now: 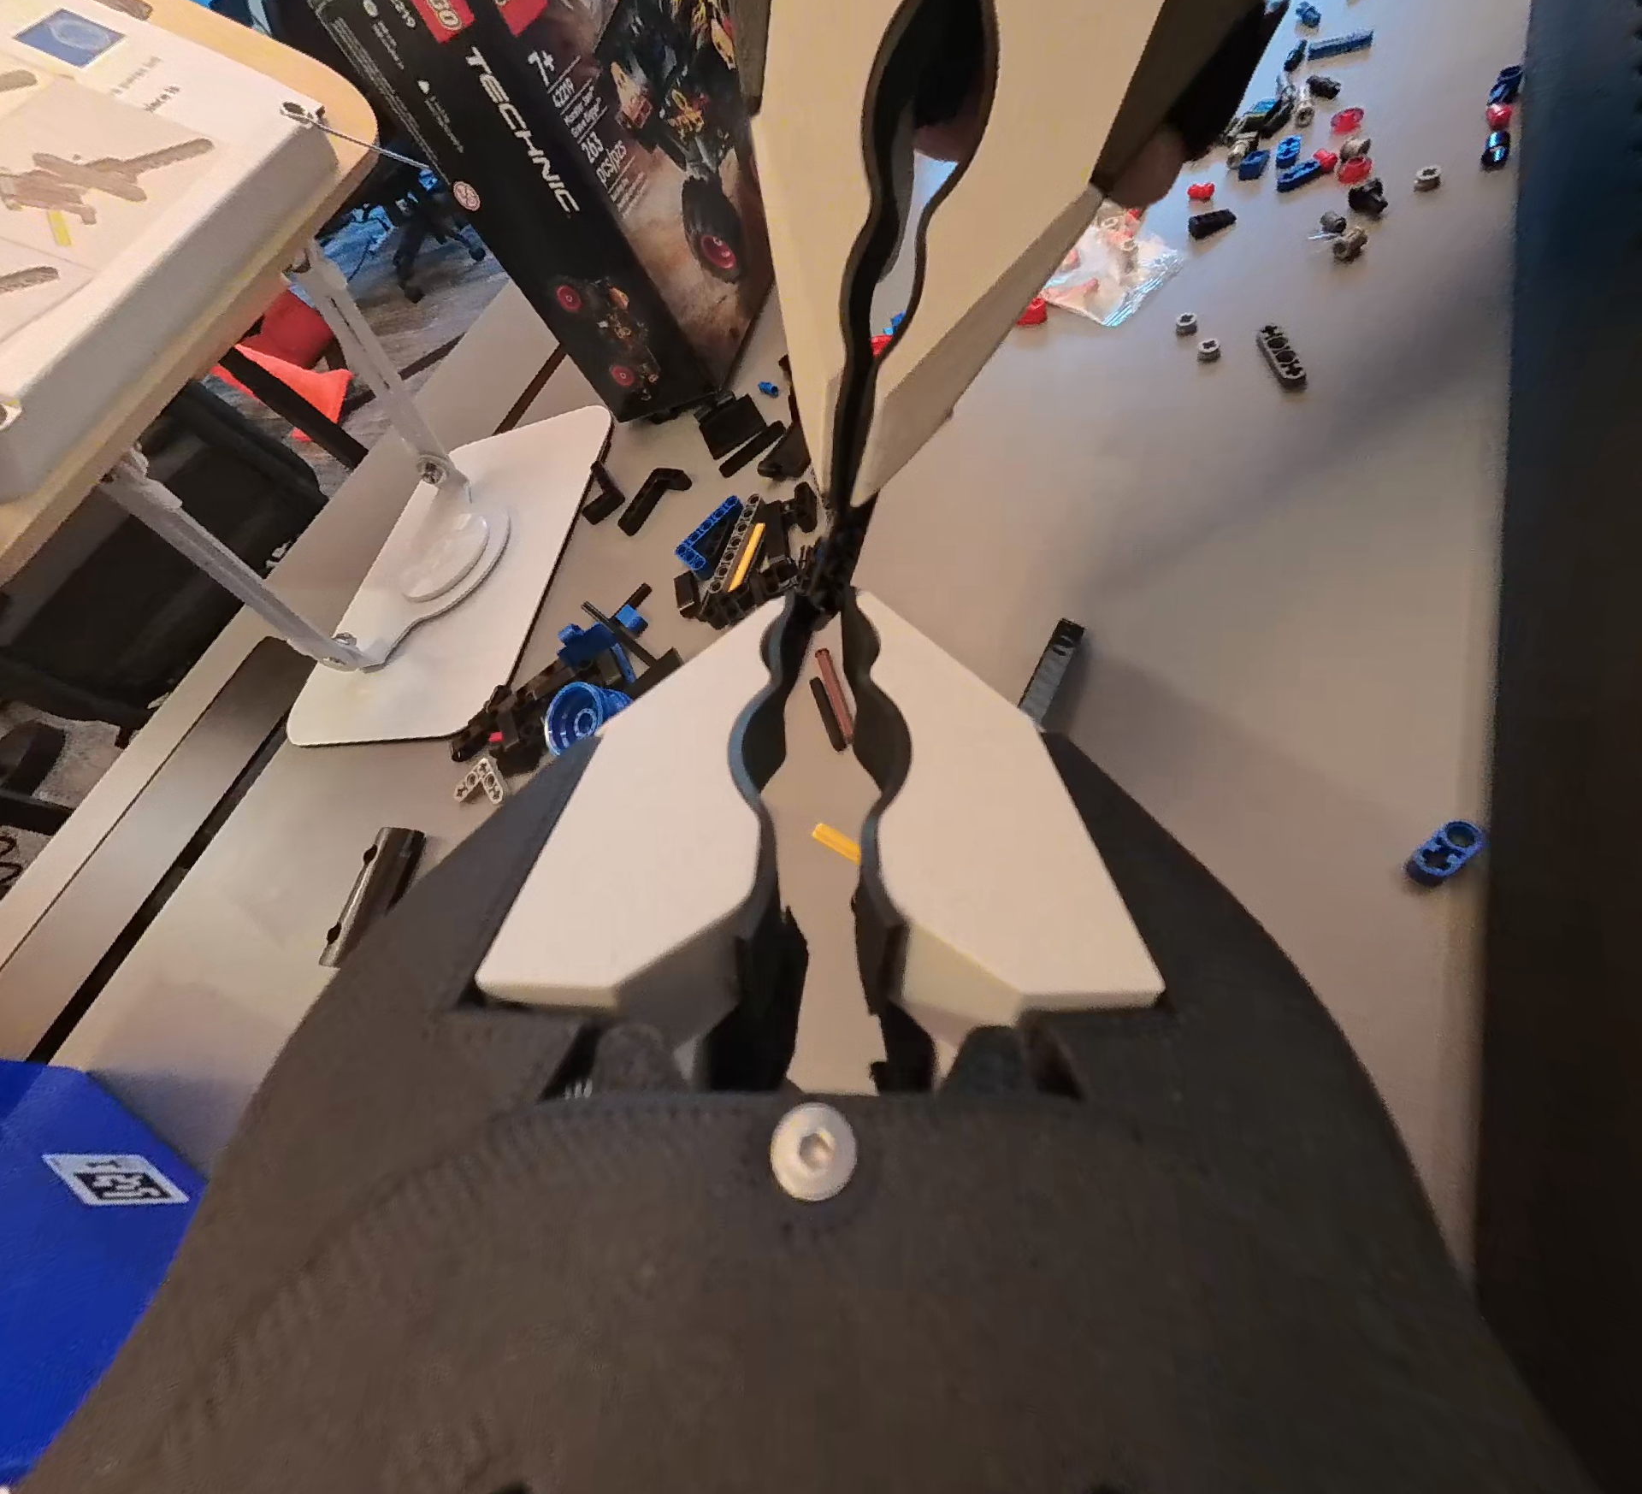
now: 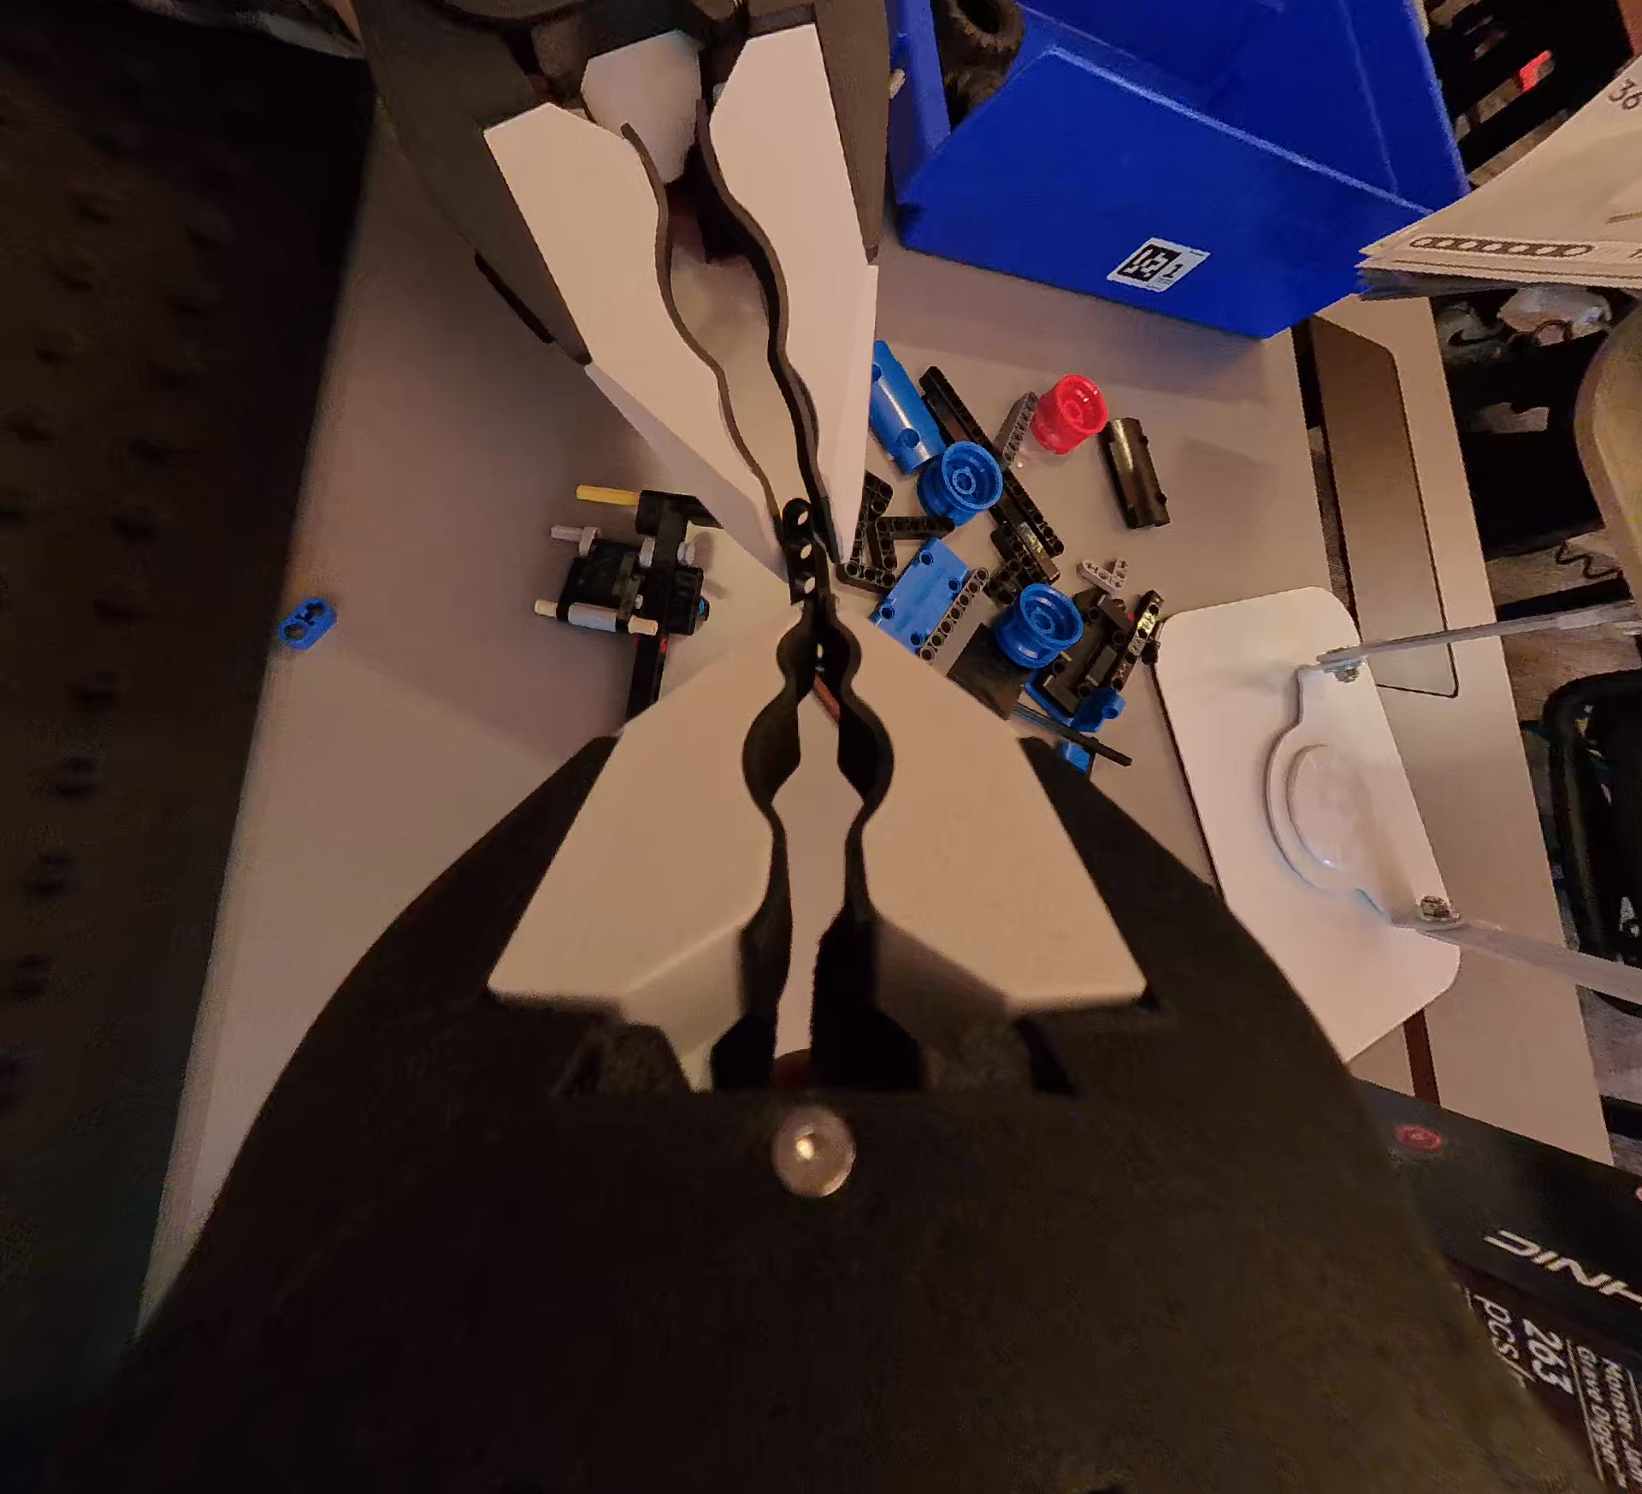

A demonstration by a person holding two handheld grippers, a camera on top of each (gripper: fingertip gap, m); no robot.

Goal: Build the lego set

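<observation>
Both grippers meet tip to tip above the grey table [image 1: 1199, 563] and pinch one black beam [image 2: 802, 563] between them. The right wrist view shows this beam clearly: narrow, black, with a row of round holes, held roughly upright in the frame. The left gripper [image 2: 813, 532] has its fingers together on the upper end; the right gripper [image 2: 817, 625] has its fingers together on the lower end. In the left wrist view the same beam [image 1: 831, 563] appears only as a dark, blurred sliver between the left gripper [image 1: 822, 607] and the right gripper [image 1: 844, 487].

Shown only in the left wrist view: the upright set box [image 1: 577, 163] with a truck picture, a booklet [image 1: 115, 145] on a white stand, a clear bag [image 1: 1111, 265] of small parts, and scattered red, blue and grey parts [image 1: 1315, 154] farther off. A short yellow rod [image 1: 835, 843] and a dark rod [image 1: 833, 687] lie on the table between the left fingers.

Shown only in the right wrist view: blue bins [image 2: 1155, 119], one holding black tyres [image 2: 977, 12]; a red wheel hub [image 2: 1071, 412]; two blue wheel hubs [image 2: 960, 483]; and a partly built black assembly [image 2: 631, 576] with grey pins and a yellow rod, lying on the table just left of the held beam.

A small blue link [image 2: 306, 621] lies alone on the table, apart from the pile.
</observation>
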